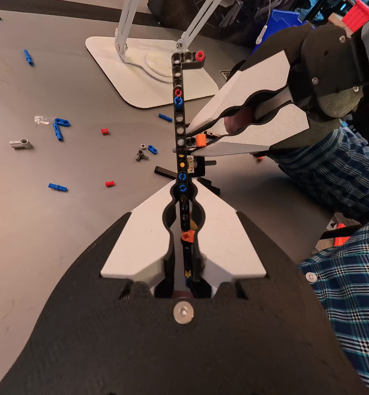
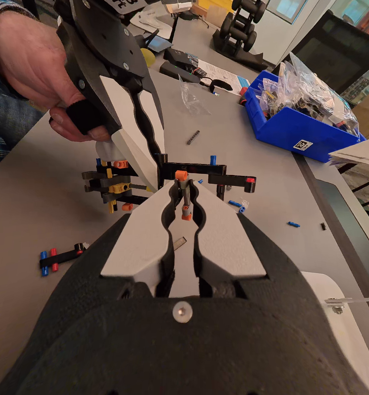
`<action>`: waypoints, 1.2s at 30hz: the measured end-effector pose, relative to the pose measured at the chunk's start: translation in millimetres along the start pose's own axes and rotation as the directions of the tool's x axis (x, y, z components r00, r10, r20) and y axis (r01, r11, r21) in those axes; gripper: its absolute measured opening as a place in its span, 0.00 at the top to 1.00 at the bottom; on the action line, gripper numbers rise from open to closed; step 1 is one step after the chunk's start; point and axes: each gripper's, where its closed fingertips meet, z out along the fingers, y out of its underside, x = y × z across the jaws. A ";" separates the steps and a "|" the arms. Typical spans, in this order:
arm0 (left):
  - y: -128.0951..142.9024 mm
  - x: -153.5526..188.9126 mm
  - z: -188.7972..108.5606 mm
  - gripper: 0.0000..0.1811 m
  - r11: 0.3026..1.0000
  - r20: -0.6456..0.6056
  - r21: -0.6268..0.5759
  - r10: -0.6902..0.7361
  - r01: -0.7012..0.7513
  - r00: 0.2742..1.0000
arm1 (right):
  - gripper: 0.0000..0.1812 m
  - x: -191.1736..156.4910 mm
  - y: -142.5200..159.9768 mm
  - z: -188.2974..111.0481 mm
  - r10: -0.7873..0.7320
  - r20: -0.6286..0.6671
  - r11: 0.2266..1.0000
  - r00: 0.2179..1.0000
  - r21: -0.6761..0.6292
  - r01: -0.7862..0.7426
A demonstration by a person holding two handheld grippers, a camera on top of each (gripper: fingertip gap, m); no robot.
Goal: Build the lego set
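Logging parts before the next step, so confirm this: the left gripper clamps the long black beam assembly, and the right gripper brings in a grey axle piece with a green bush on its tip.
Not quite. The bush is orange, not green; the right wrist view shows it. The rest holds: the left gripper clamps the long black beam assembly, and the right gripper brings in the grey axle piece.

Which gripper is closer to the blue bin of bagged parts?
Right. The right gripper sits mid-table, with the blue bin ahead to its right. The left gripper, clamping the black beam, lies further left, away from the bin.
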 end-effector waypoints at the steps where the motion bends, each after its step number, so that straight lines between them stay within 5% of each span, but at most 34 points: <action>1: 0.0 -0.2 0.5 0.97 1.000 0.003 -0.005 0.003 -0.003 1.000 | 0.96 0.3 0.6 -0.2 0.005 -0.004 1.000 1.000 0.004 -0.005; 36: 0.7 3.5 9.2 0.97 0.994 0.053 -0.076 0.078 -0.074 0.996 | 0.96 0.9 8.3 -9.4 0.018 -0.071 0.998 0.997 0.064 -0.014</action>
